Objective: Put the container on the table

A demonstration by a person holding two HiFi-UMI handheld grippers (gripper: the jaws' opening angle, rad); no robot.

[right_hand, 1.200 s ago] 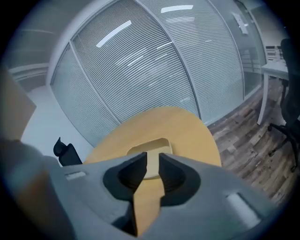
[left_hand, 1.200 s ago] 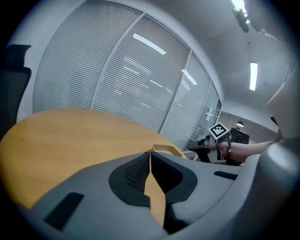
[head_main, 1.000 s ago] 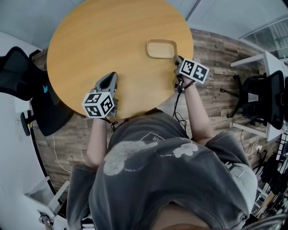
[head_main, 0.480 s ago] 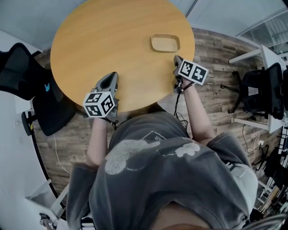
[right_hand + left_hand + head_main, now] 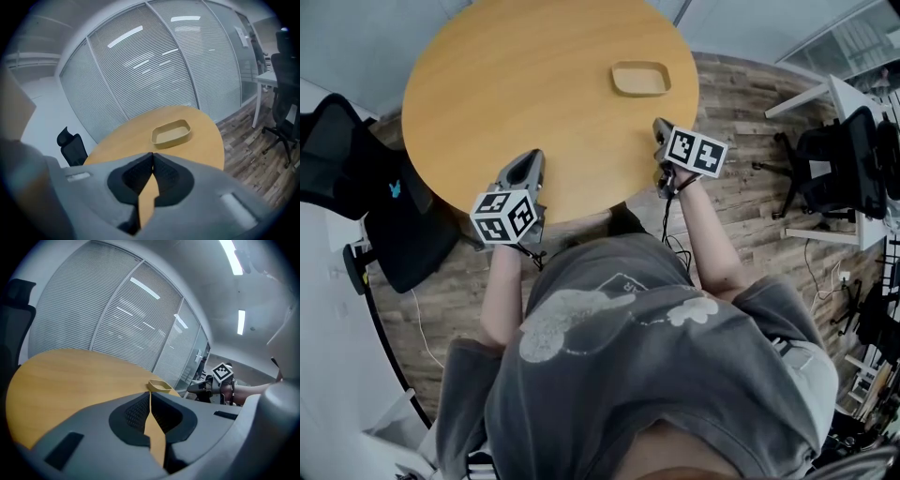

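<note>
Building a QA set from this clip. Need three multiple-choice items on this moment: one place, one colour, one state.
1. Where is the container?
A) resting on the table
B) lifted above it
C) under it

2. What colour is the container?
A) blue
B) tan
C) black

3. How do the jaws of the right tool stand?
A) together, nothing between them
B) wide apart
C) clamped on the container

Key:
1 A: it sits on the tabletop near the far rim.
2 B: it is tan, close to the wood's tone.
3 A: the jaws meet, with nothing held.

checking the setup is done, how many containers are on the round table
1: a shallow tan rectangular container on the round wooden table, near its far right edge. None looks hidden.
</note>
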